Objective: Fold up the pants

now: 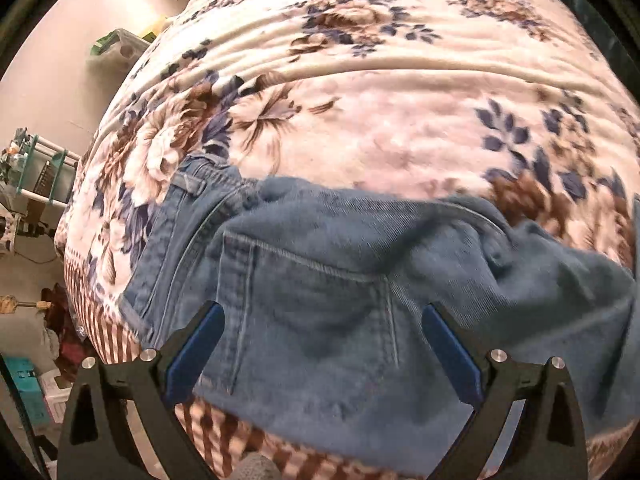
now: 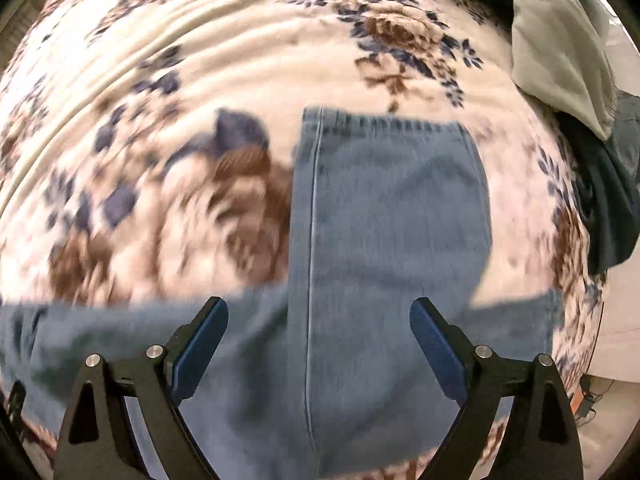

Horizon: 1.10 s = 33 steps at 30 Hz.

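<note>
Blue denim pants (image 1: 360, 280) lie on a floral bedspread (image 1: 380, 92). In the left wrist view I see the waistband end with a belt loop (image 1: 188, 184) at the left and a back pocket (image 1: 312, 300) in the middle. My left gripper (image 1: 322, 312) is open above the pocket, holding nothing. In the right wrist view a pant leg (image 2: 392, 216) is laid across the other leg, its hem (image 2: 384, 120) pointing away. My right gripper (image 2: 320, 308) is open above the crossing, holding nothing. This view is blurred.
The bed edge drops off at the left, with a shelf rack (image 1: 36, 176) and clutter on the floor (image 1: 40, 360). A grey pillow (image 2: 560, 40) and a dark garment (image 2: 608, 208) lie at the right side of the bed.
</note>
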Each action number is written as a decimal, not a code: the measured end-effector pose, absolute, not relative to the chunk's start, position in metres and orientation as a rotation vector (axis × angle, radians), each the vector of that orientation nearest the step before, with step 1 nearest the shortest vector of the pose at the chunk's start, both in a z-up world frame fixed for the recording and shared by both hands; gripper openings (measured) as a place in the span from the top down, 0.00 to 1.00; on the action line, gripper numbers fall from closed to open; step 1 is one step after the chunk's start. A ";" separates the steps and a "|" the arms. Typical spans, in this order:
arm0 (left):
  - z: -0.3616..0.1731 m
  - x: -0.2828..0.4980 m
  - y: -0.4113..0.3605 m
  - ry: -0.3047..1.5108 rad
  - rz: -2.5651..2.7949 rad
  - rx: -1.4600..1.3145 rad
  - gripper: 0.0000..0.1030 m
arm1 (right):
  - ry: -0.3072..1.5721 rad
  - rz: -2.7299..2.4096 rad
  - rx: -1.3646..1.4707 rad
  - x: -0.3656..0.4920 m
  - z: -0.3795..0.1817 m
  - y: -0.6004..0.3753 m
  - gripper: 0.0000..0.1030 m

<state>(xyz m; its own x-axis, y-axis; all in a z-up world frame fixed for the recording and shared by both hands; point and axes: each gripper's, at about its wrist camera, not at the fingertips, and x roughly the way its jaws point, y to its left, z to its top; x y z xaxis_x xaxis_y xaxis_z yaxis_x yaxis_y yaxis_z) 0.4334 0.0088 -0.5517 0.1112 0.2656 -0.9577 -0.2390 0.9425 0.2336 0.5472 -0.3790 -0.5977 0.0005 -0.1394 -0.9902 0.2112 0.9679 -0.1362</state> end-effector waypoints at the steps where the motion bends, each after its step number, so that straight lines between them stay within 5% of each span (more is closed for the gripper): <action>1: -0.558 0.438 0.011 1.417 0.376 0.028 0.02 | 1.544 -0.286 0.053 0.556 -0.606 -0.379 0.08; 7: -0.572 0.447 0.009 1.445 0.378 0.092 0.02 | 1.568 -0.336 0.018 0.595 -0.652 -0.383 0.15; 8: -0.572 0.447 0.008 1.449 0.374 0.093 0.02 | 1.567 -0.354 0.014 0.597 -0.655 -0.385 0.36; 9: -0.572 0.446 0.008 1.456 0.368 0.091 0.02 | 1.565 -0.365 0.032 0.597 -0.657 -0.389 0.69; 11: -0.571 0.444 0.005 1.461 0.360 0.083 0.02 | 1.535 -0.387 0.147 0.591 -0.649 -0.406 0.89; 20: -0.558 0.427 -0.021 1.466 0.270 0.019 0.02 | 1.204 -0.638 0.731 0.424 -0.557 -0.548 0.92; 26: -0.566 0.427 -0.051 1.481 0.225 0.050 0.02 | 1.109 -0.857 1.048 0.301 -0.611 -0.623 0.92; 33: -0.560 0.425 -0.074 1.468 0.172 0.075 0.02 | 1.104 -0.877 1.159 0.260 -0.652 -0.630 0.91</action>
<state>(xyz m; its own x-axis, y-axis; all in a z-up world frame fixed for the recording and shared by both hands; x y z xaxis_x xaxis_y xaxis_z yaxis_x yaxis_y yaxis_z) 0.4253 -0.0738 -0.5602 0.0936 0.1612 -0.9825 -0.0698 0.9854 0.1550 0.2604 -0.6295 -0.6521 0.2530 0.0153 -0.9673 0.9459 0.2060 0.2507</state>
